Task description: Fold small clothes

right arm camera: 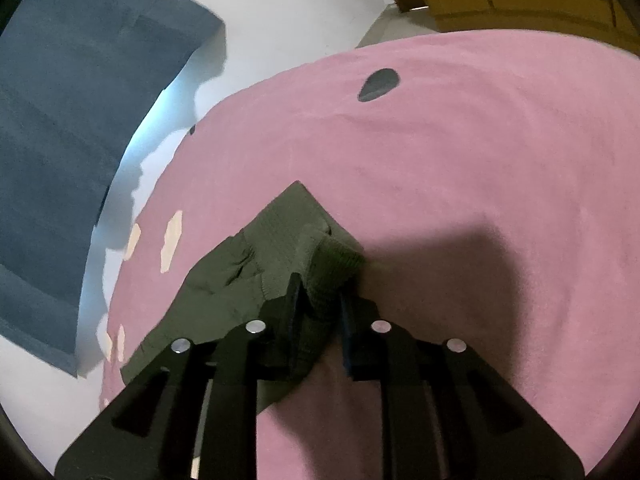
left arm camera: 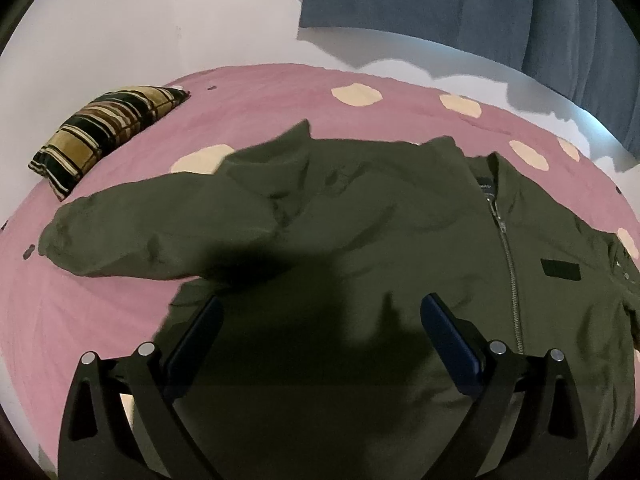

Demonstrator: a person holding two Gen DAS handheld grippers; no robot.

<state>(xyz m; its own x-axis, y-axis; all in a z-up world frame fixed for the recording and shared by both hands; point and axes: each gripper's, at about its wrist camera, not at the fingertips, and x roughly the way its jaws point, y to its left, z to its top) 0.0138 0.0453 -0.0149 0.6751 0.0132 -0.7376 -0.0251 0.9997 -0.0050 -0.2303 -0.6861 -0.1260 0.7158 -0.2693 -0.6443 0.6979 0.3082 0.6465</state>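
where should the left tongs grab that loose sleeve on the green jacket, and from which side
Grip the sleeve at its cuff end, where it lies flat on the pink bedspread, clear of the jacket body. Come from the open bed side beyond the cuff, one pad sliding under. The left tongs are open above the hem; the right tongs already pinch the other ribbed cuff.

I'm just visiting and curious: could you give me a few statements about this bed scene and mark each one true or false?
1. The jacket is olive green. True.
2. The right tongs are empty. False: they pinch the jacket's ribbed cuff.
3. The left tongs stand open above the jacket. True.
4. The jacket's zipper is blue plastic. False: it looks like silvery metal.
5. A striped pillow lies on the pink bedspread. True.
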